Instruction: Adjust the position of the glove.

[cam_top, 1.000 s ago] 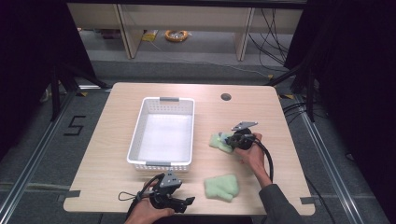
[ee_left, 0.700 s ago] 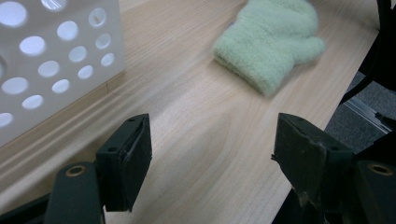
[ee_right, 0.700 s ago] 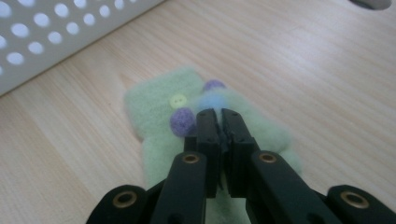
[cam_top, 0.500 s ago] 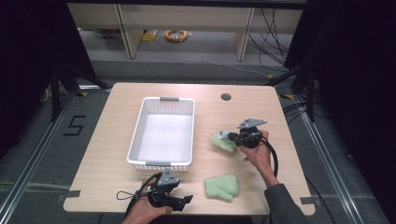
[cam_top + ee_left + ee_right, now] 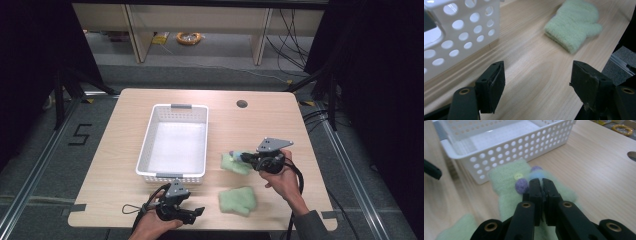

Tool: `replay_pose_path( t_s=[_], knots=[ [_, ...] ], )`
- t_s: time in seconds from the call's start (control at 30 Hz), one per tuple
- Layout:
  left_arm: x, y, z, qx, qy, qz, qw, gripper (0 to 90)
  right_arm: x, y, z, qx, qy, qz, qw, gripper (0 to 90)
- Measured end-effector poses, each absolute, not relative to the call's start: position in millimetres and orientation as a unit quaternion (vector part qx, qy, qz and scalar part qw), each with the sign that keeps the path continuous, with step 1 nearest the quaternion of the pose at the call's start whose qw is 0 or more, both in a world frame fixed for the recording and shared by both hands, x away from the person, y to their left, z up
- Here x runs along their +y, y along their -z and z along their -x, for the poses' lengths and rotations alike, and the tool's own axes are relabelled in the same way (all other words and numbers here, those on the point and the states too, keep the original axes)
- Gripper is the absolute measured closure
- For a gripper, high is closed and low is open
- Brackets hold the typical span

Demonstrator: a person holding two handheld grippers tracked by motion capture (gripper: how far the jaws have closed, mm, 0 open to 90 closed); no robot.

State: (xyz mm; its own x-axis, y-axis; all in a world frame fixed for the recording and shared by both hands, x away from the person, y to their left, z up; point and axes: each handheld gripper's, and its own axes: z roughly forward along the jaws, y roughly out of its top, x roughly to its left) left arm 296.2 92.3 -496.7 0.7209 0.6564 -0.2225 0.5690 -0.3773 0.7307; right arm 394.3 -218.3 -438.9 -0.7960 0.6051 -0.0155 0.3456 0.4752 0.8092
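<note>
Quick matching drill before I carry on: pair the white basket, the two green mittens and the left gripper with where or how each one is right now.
Things:
1. White perforated plastic basket
2. Pale green fuzzy mitten with purple pompoms and a yellow button
3. Plain pale green fuzzy mitten
4. Left gripper

States:
A. Fingers wide apart over bare wood
B. Nothing inside it
C. Pinched by the right gripper
D. Lying flat on the table near its front edge, untouched

Pairs: 1-B, 2-C, 3-D, 4-A
</note>
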Motion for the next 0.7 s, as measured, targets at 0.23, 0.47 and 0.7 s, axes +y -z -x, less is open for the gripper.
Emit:
replay_pose_path(
  t_s=[0.23,0.47,0.7],
  knots=[
    [92.1,496.9,-296.0,0.369,-0.052,-0.828,0.418,26.7,-220.2,439.9,-369.3,0.846,-0.434,-0.275,0.141,87.4],
    [93.0,496.5,-296.5,0.362,-0.055,-0.833,0.415,25.7,-223.1,438.9,-348.6,0.847,-0.44,-0.262,0.138,87.4],
    [92.0,498.2,-296.4,0.369,-0.053,-0.829,0.416,25.4,-223.9,443.4,-329.6,0.848,-0.441,-0.261,0.133,87.3]
  ],
)
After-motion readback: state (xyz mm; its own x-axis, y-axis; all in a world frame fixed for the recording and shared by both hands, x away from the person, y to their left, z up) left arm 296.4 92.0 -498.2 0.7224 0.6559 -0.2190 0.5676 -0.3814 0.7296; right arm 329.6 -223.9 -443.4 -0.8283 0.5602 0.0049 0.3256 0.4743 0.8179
